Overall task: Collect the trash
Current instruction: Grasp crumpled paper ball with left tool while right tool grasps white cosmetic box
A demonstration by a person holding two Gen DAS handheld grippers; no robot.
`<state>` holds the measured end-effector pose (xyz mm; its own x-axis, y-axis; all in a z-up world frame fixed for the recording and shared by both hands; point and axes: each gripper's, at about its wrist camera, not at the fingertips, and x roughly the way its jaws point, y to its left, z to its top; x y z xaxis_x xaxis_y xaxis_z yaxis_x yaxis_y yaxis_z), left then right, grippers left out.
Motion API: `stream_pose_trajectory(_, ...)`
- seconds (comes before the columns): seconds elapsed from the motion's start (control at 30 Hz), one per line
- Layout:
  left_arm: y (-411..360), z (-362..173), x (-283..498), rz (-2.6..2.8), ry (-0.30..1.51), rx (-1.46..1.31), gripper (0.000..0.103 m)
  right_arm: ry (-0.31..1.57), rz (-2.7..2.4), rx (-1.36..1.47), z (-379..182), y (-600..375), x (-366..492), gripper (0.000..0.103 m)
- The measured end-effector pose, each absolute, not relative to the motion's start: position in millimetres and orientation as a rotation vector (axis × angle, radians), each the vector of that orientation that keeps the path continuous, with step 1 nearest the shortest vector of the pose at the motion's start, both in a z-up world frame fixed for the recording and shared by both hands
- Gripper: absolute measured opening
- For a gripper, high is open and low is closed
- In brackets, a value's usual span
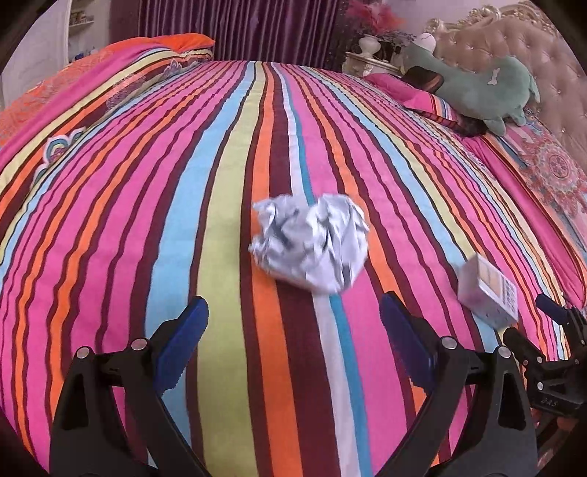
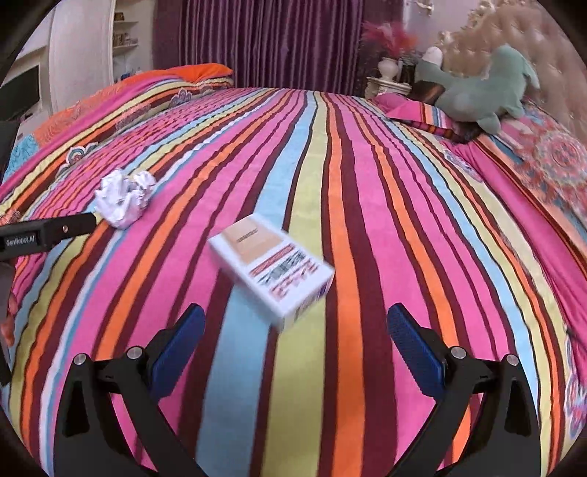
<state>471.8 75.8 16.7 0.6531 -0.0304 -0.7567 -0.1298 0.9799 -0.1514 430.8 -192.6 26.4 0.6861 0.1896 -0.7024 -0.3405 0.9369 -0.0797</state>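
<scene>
Two spread grippers over trash on a striped bed

The left gripper (image 1: 295, 323) gapes, empty, just short of the paper ball (image 1: 310, 242); the right gripper (image 2: 296, 330) gapes, empty, at the box (image 2: 273, 269). Both items lie apart on the quilt (image 2: 367, 183).

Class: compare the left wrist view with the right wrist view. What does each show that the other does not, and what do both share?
Left wrist only: the left tool, open, facing the crumpled paper. Right wrist only: a white shelf unit and the printed top of the small box, in front of the open right tool. Shared: paper, box, striped bedspread, green plush toy, purple curtain.
</scene>
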Motion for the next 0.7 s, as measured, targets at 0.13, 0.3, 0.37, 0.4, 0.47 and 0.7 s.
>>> stream_pose_trajectory(0.13, 72, 15, 490, 0.044, 0.863, -0.174, 0.092, 0.772, 0.321, -0.241, 22, -188, 445, 0.095)
stream_pose_trajectory(0.3, 71, 11, 507, 0.044, 0.875, -0.167, 0.092, 0.788, 0.335, -0.277, 16, -178, 462, 0.095)
stream_pose_trajectory(0.37, 70, 9, 514, 0.052, 0.879, -0.157, 0.092, 0.801, 0.342, -0.271, 13, -174, 470, 0.095)
stream_pose_trajectory(0.4, 70, 8, 517, 0.056, 0.880, -0.149, 0.092, 0.804, 0.345, -0.268, 12, -173, 472, 0.095)
stream_pose_trajectory(0.47, 69, 6, 525, 0.068, 0.886, -0.135, 0.092, 0.813, 0.345, -0.264, 11, -170, 478, 0.095)
stream_pose_trajectory(0.7, 64, 0, 540, 0.108, 0.910, -0.105, 0.092, 0.863, 0.323, -0.162, 7, -171, 493, 0.094)
